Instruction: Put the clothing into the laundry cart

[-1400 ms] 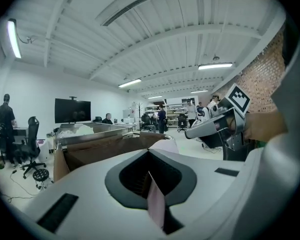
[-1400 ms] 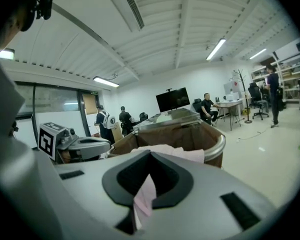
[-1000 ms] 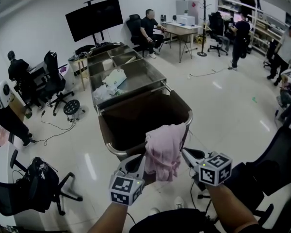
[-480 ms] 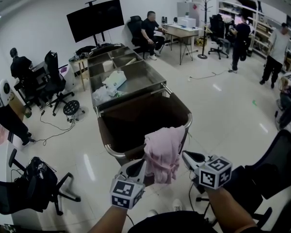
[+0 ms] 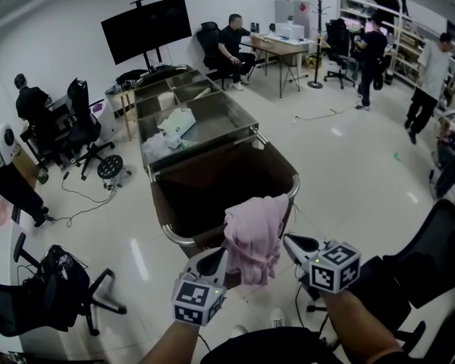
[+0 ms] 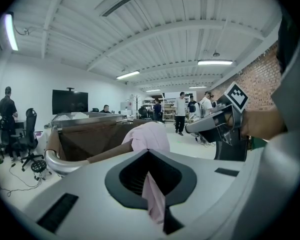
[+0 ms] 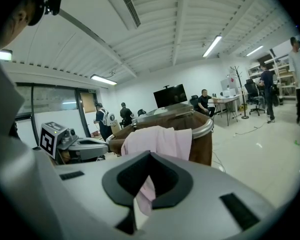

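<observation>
The pink garment (image 5: 254, 237) is hiding part of the near rim of the laundry cart (image 5: 205, 192); pale bundles (image 5: 178, 120) beyond are looking too small to identify.

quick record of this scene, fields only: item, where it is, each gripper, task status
item: pink garment
location: held up at the near rim of the laundry cart
left gripper: shut on a fold of the pink garment
right gripper: shut on a fold of the pink garment
task status: pink garment not yet dropped into the laundry cart
</observation>
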Demonstrator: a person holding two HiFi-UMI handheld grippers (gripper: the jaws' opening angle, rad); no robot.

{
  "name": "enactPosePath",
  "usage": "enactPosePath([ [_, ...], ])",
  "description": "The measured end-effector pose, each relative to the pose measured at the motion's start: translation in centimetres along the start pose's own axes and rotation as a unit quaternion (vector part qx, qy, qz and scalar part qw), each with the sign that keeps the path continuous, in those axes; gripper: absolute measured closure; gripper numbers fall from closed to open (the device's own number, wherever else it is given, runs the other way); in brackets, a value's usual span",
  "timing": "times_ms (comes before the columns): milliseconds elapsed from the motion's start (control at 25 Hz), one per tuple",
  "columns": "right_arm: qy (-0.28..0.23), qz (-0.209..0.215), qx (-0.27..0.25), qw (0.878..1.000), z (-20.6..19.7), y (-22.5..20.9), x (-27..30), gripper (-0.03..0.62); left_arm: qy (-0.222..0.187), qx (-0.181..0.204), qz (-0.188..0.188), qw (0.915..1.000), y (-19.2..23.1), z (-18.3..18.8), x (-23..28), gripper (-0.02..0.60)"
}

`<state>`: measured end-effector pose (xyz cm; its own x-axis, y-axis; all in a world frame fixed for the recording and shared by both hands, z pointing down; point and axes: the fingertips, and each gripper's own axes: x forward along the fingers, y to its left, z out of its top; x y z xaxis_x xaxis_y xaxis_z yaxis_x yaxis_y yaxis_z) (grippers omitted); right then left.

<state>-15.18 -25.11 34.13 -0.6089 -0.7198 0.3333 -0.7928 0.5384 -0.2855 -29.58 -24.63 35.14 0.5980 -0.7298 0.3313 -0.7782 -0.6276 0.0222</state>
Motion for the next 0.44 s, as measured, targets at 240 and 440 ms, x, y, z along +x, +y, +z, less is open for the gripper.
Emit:
enactPosePath([
  [240,0.003,0.000,0.003,1.000,-0.38,-0.09,0.12,0.591,0.003,0.001,0.001,1.0000,0.12,-0.34,0.19,0.583],
  [440,0.001,0.000,0.002,1.000,-0.20,0.01,-0.16,0.591,0.005,0.004,0.001,1.0000,0.23,-0.55,0.07,0.583],
])
